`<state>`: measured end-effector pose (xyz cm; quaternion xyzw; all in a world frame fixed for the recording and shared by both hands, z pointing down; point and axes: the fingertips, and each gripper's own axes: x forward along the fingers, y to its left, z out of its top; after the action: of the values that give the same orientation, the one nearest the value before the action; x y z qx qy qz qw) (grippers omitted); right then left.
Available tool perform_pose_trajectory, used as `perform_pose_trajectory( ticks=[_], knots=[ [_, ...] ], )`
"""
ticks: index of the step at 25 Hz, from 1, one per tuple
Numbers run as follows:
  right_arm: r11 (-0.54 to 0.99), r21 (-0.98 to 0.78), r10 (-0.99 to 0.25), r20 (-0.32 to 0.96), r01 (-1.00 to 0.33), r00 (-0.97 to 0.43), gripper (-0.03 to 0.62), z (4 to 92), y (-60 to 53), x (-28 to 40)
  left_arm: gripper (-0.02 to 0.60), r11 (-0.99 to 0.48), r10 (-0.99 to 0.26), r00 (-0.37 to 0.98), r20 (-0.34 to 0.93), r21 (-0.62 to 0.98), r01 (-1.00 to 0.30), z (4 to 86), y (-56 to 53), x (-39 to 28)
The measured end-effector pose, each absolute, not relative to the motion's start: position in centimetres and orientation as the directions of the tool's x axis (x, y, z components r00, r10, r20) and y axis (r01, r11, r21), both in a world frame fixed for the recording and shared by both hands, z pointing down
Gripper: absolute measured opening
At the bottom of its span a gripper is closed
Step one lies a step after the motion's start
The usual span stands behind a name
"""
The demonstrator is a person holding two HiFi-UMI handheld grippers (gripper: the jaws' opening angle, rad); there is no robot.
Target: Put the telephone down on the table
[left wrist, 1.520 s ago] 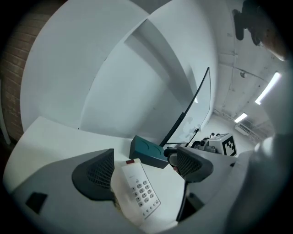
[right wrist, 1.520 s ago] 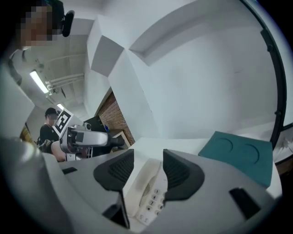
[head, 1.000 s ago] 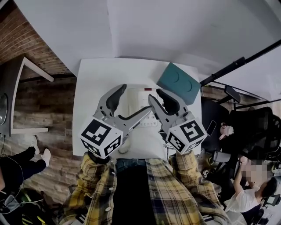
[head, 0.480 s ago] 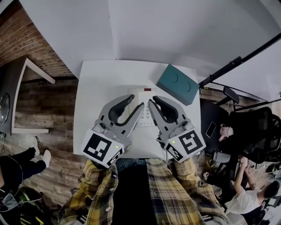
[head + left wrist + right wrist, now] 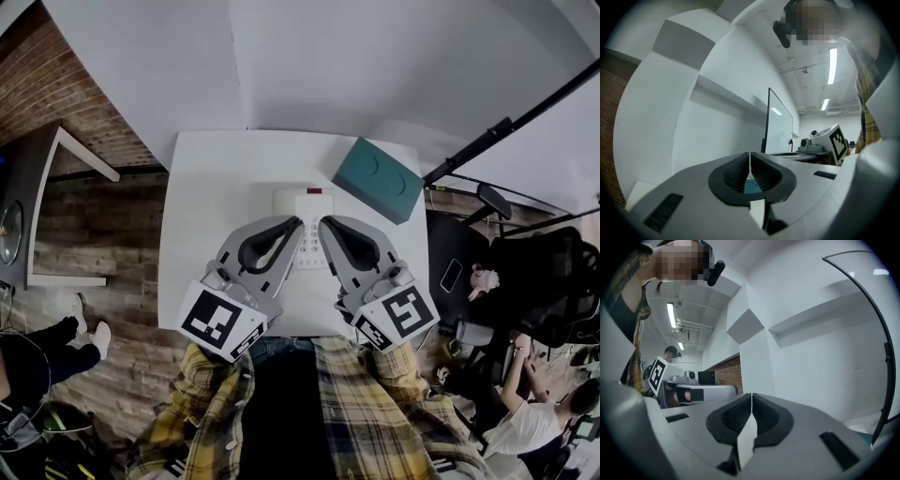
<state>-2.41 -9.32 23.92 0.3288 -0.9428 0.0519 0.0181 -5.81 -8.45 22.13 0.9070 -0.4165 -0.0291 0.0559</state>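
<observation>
The white telephone [image 5: 310, 208] lies flat on the white table [image 5: 206, 187], handset on its left side, keypad in the middle. My left gripper [image 5: 297, 223] lies over the phone's left half, its jaws closing right up, pads meeting with nothing between them. My right gripper [image 5: 323, 224] lies over the phone's right edge, likewise closing to shut and empty. In the left gripper view the pads [image 5: 740, 171] touch; in the right gripper view the pads [image 5: 761, 416] touch too. Neither gripper holds the phone.
A teal box [image 5: 378, 178] sits at the table's far right corner. A black pole [image 5: 506, 127] slants past the right edge. Black chairs [image 5: 525, 272] and a seated person [image 5: 530, 422] are to the right. A brick wall [image 5: 47, 84] is at left.
Both grippers drew back toward me and dropped lower. The left jaws went from wide open to shut. The right jaws also closed. The telephone stayed where it lies.
</observation>
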Motion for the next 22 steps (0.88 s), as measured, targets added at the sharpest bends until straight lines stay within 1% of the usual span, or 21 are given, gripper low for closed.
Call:
perform_pose_trajectory(
  ticks=[6, 22],
  knots=[
    [0.778, -0.073, -0.62, 0.073, -0.624, -0.781, 0.025, 23.91, -9.29, -2.11, 0.015, -0.665, -0.744, 0.669, -0.004, 0.113, -0.738, 22.02, -8.31, -5.27],
    [0.779, -0.074, -0.617, 0.087, -0.623, -0.782, 0.025, 24.28, -9.61, -1.8, 0.015, -0.67, -0.737, 0.676, 0.005, 0.124, -0.732, 22.31, -8.39, -5.1]
  ],
)
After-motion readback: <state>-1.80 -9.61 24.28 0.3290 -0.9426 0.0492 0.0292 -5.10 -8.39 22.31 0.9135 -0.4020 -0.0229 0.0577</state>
